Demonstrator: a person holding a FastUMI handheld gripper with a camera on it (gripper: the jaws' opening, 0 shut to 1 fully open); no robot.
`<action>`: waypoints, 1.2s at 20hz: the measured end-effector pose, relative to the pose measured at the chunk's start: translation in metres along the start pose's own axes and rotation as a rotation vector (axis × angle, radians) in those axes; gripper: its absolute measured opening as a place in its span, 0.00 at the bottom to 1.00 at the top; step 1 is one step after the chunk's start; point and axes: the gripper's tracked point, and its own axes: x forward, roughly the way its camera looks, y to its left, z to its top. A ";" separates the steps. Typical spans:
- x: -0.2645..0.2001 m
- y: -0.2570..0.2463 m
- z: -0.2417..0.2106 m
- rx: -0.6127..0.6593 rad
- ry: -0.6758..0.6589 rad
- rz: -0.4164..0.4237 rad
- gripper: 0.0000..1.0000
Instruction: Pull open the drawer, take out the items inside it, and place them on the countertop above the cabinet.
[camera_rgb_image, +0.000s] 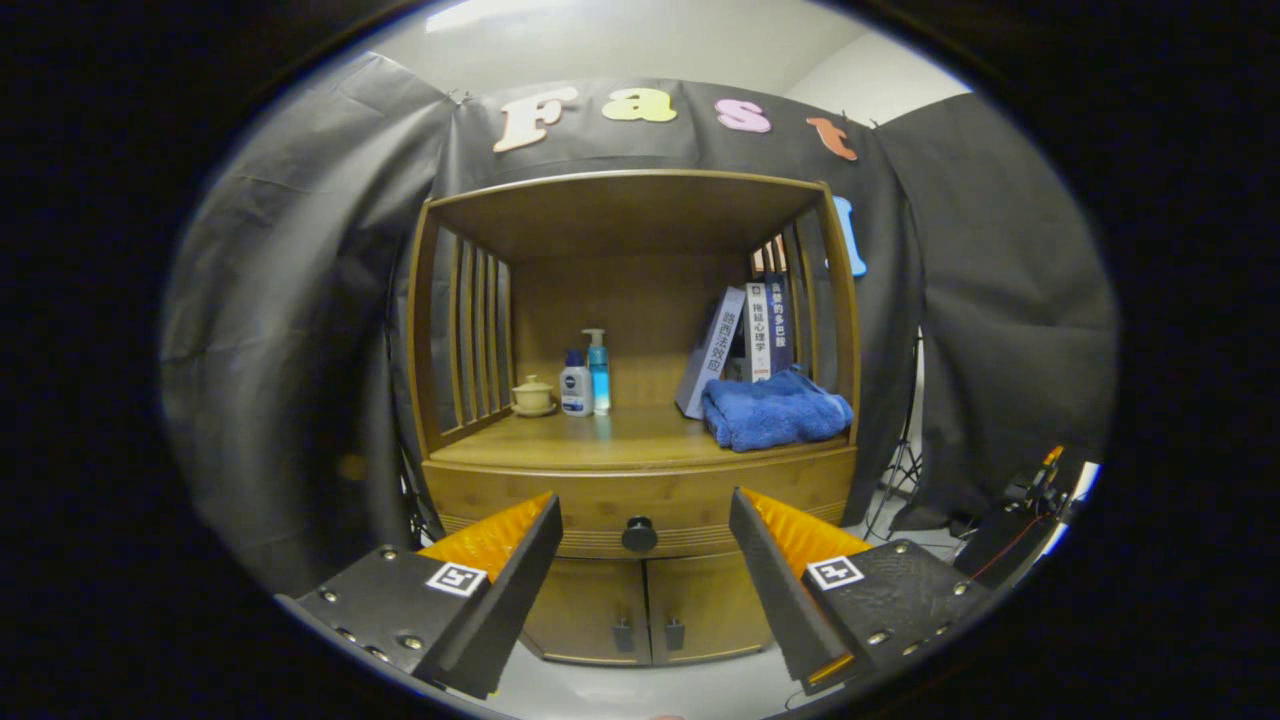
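The gripper (640, 520) is spread wide and holds nothing, its fingers apart on either side of the drawer (640, 500) knob (639, 535), which lies beyond them. The drawer is closed. On the countertop (600, 440) above stand a cup (532, 396), two bottles (586, 380), books (740, 345) and a towel (775, 410).

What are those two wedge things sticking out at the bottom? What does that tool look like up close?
They are the two fingers of a handheld gripper. Each finger is a flat, wedge-shaped plate with a ridged inner pad, bolted to a block with visible screws. Each block carries a small square black-and-white marker. The fingers stand open, framing the drawer knob beyond them.
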 end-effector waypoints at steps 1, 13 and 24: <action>0.003 -0.002 -0.002 -0.005 0.002 -0.003 1.00; 0.097 0.012 -0.023 -0.026 -0.009 0.039 1.00; 0.162 0.022 -0.104 -0.053 0.080 0.043 1.00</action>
